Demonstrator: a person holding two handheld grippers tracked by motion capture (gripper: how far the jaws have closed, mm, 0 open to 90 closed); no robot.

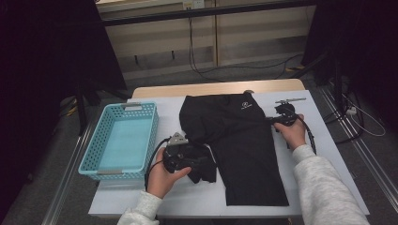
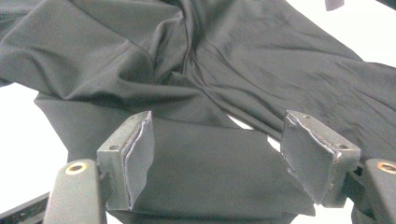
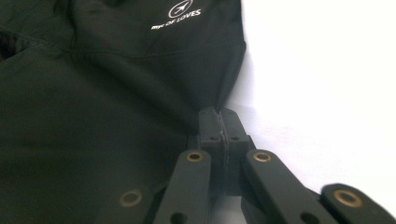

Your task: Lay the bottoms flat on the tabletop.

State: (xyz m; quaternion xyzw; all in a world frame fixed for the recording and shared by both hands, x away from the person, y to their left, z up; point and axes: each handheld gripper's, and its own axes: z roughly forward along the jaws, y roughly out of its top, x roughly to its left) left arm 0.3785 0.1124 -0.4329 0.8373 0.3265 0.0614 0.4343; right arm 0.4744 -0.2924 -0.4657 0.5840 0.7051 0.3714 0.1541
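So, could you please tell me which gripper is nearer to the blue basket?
Left. The left gripper sits just right of the blue basket; the right gripper pinches the black garment at its far edge.

The high view is dimly lit; the room around the white table (image 1: 328, 154) is lost in near-black, while the tabletop is lit from above and only soft shadows are cast; slight grain is seen throughout. In both gripper views the table is blown out to plain white beside the black garment (image 2: 261, 60); folds are kept visible in the left gripper view; the near jaws are softly blurred.
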